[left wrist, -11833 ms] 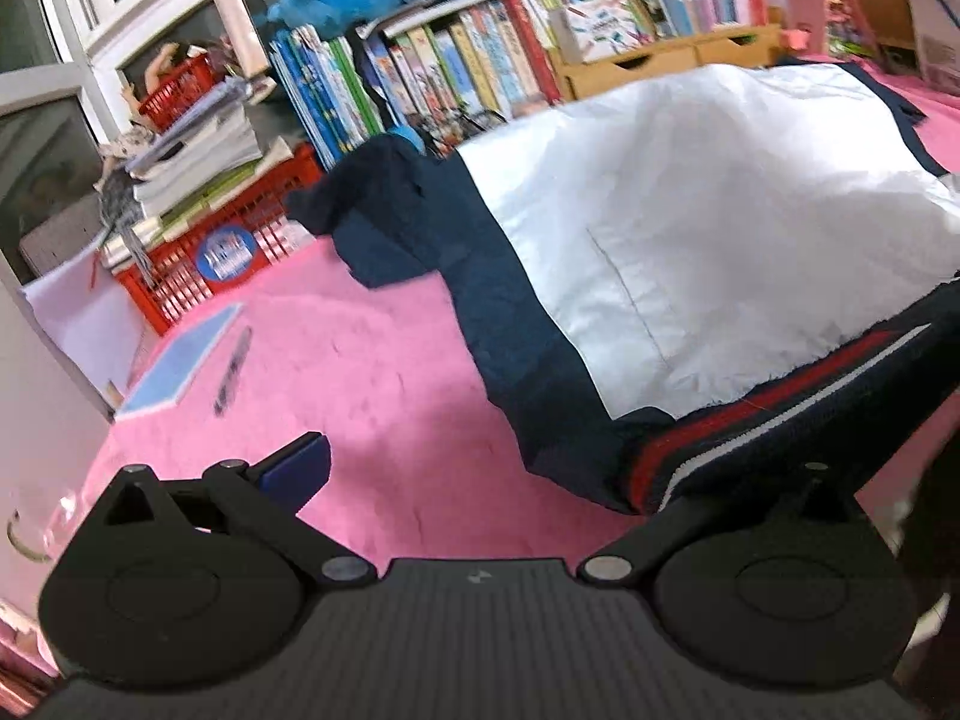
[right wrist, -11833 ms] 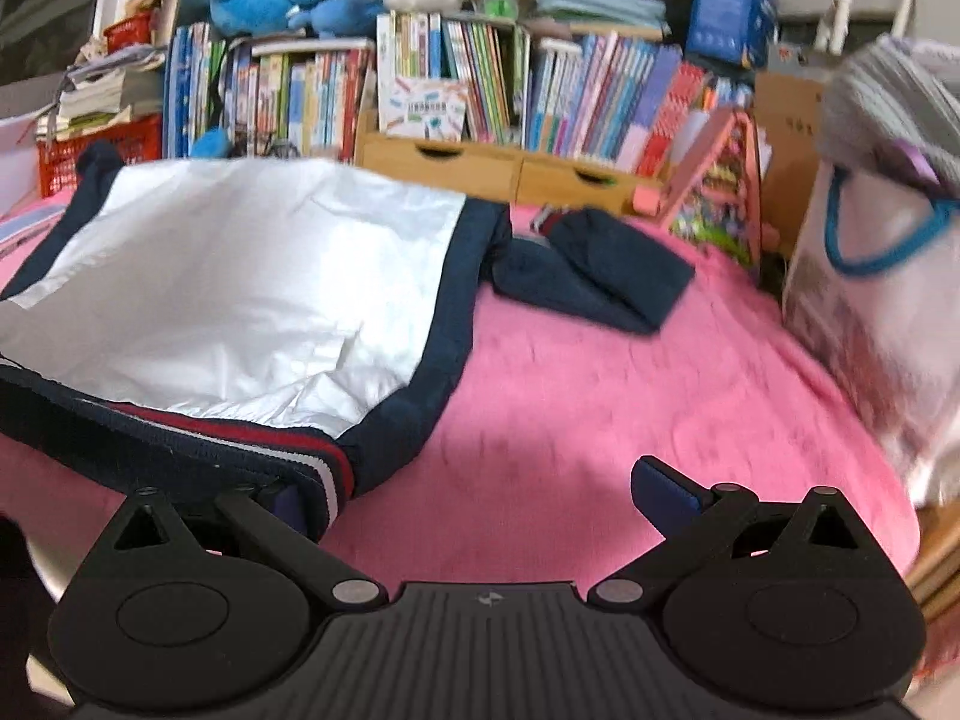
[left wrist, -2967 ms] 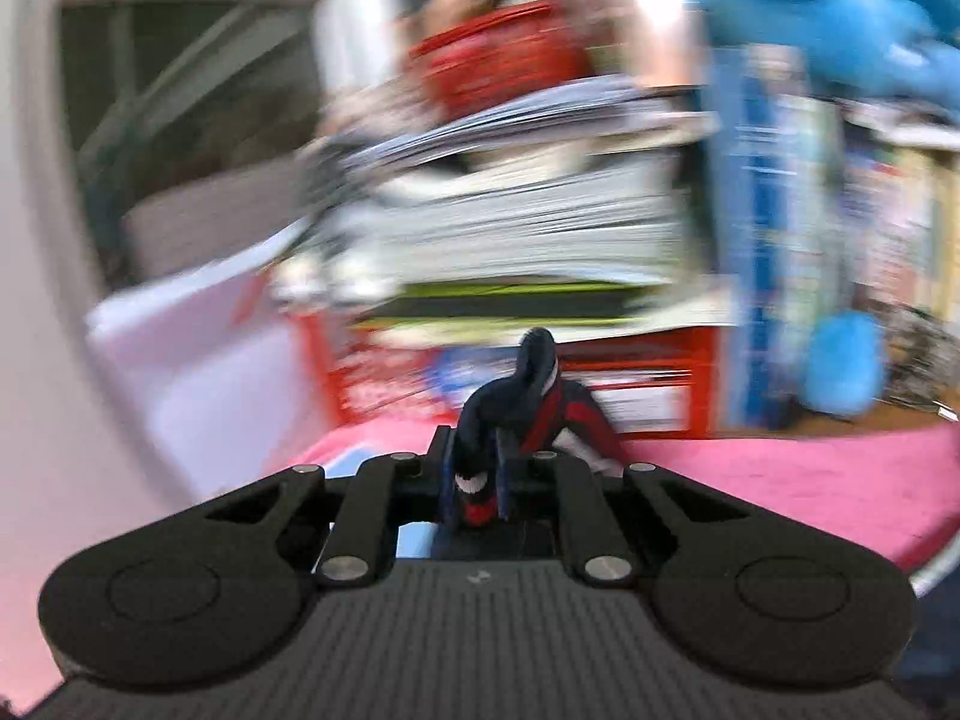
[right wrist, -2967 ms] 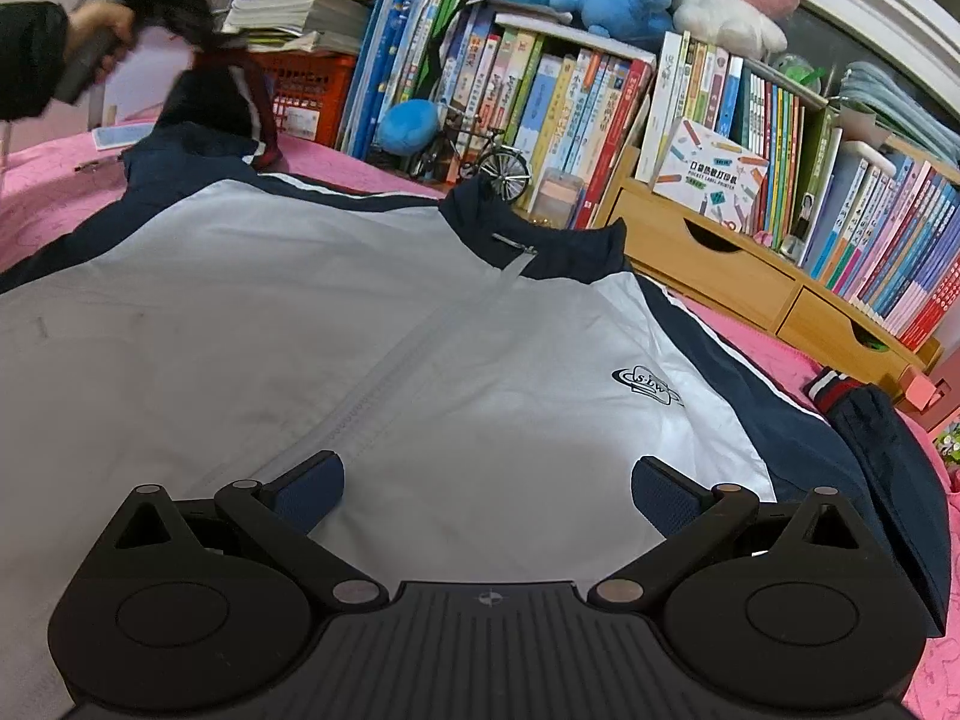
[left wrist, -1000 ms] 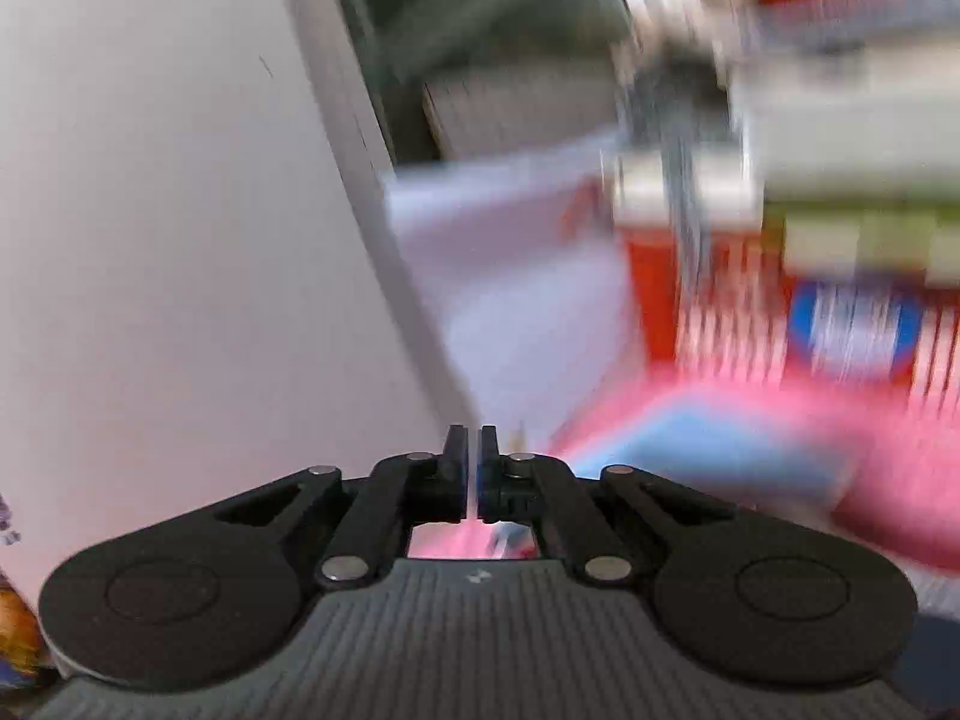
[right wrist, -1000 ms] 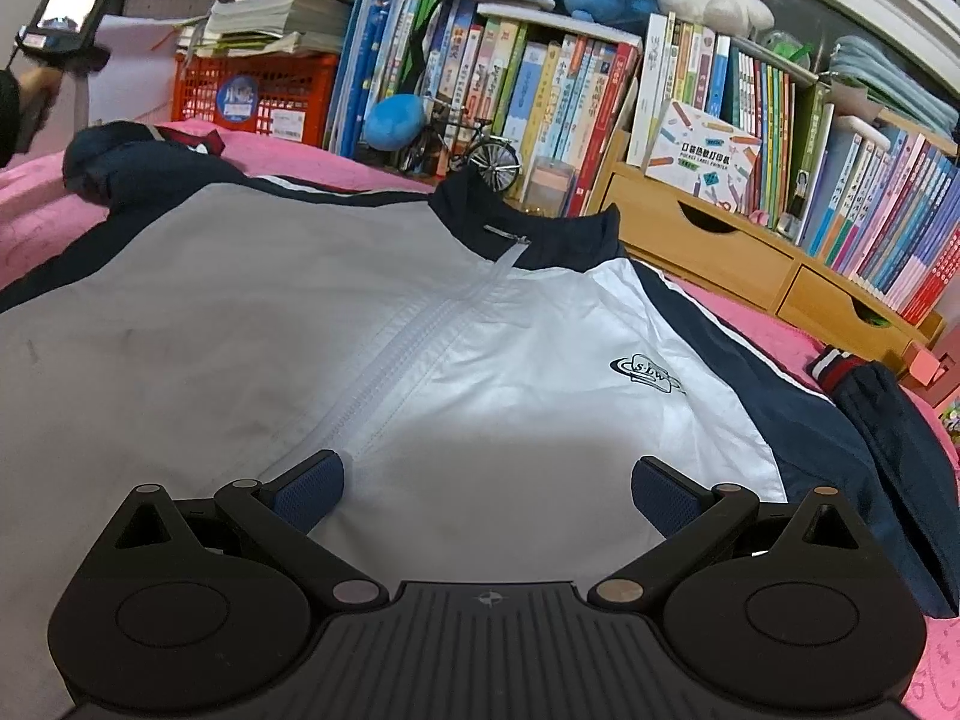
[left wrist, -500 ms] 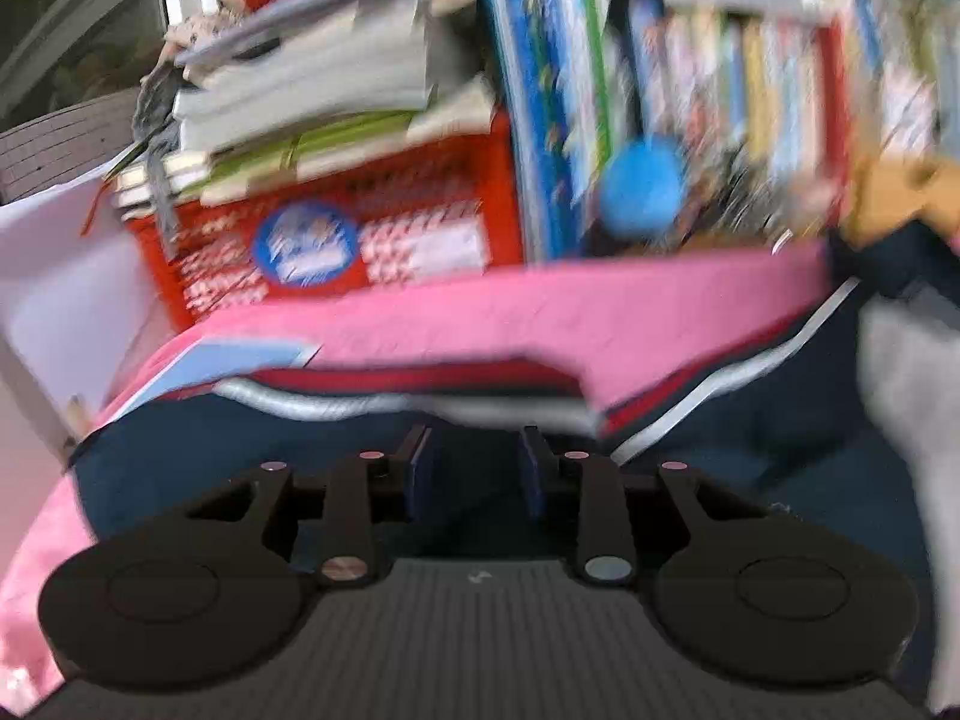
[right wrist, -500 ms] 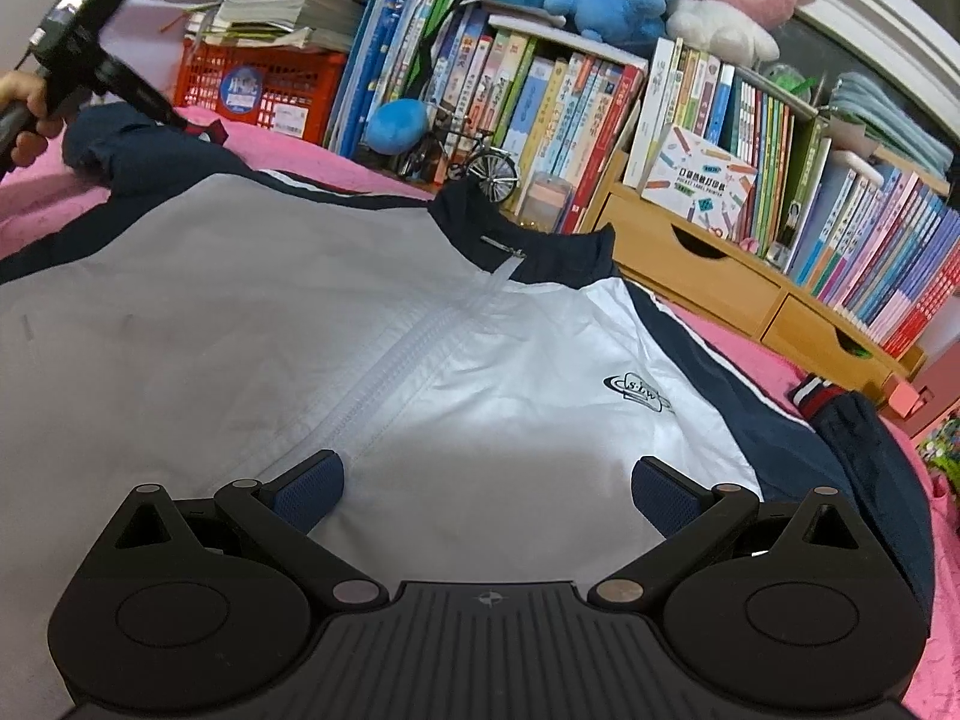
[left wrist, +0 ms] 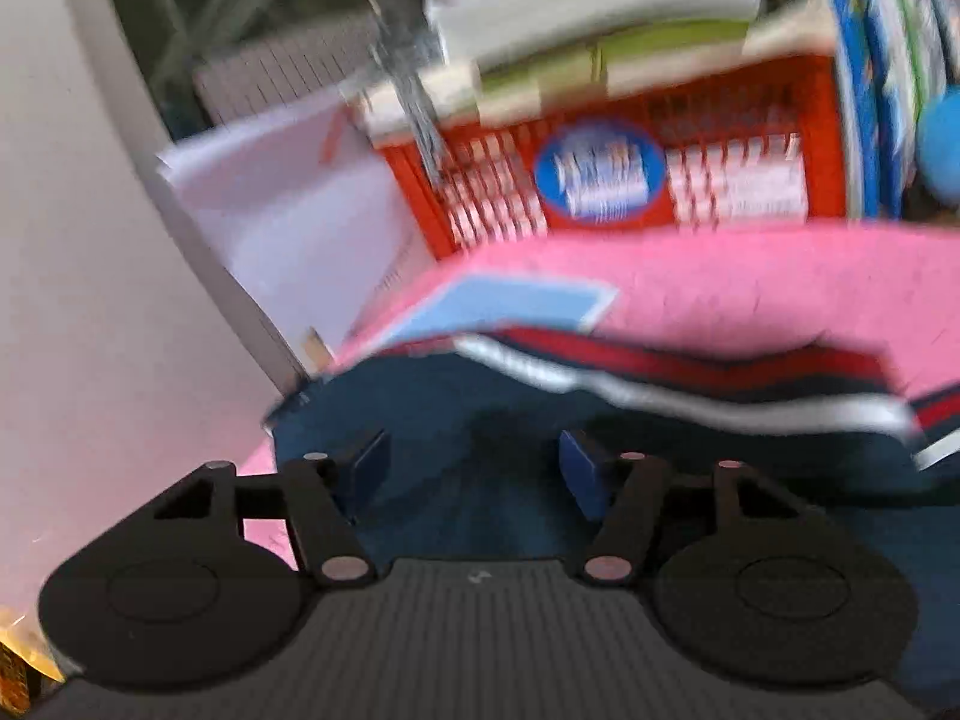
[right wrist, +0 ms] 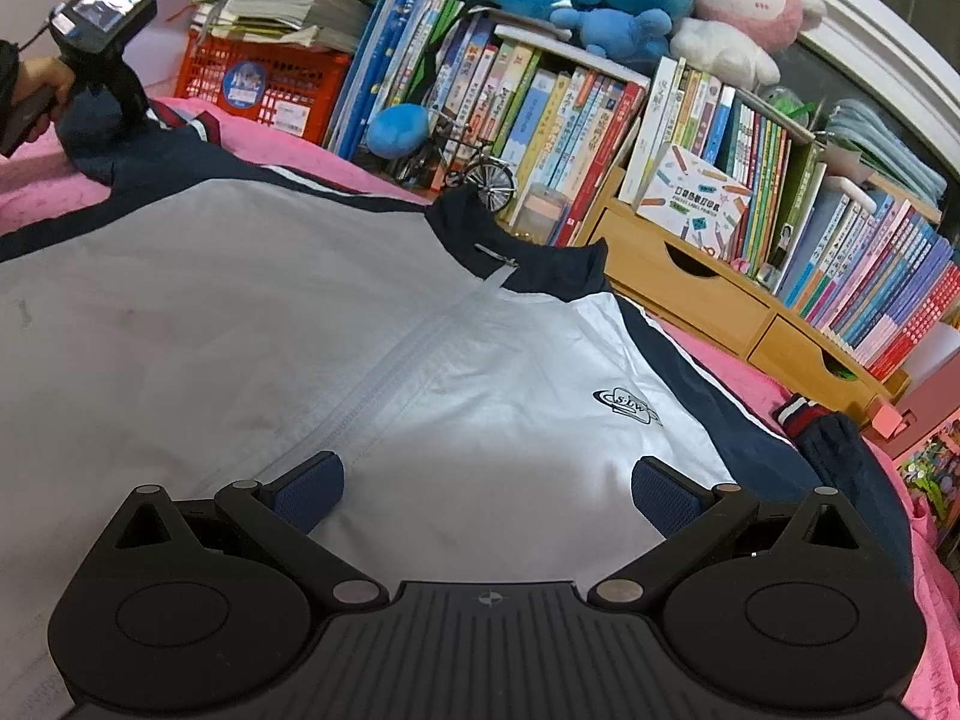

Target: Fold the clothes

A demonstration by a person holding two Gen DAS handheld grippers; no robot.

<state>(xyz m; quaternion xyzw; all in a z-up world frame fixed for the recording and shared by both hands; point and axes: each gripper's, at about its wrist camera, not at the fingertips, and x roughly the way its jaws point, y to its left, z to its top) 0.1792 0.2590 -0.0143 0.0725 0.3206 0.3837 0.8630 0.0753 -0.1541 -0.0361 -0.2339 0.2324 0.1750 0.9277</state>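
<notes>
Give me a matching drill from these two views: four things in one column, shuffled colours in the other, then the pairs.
Things:
1. crate
2. bedspread
3. drawer unit
4. jacket collar

Colours:
A. navy
B. light wood
C. red
D. pink

Pairs: 1-C, 2-D, 3-B, 4-A

pink bed [right wrist: 288, 141], jacket [right wrist: 300, 324], blue booklet [left wrist: 504, 306]
</notes>
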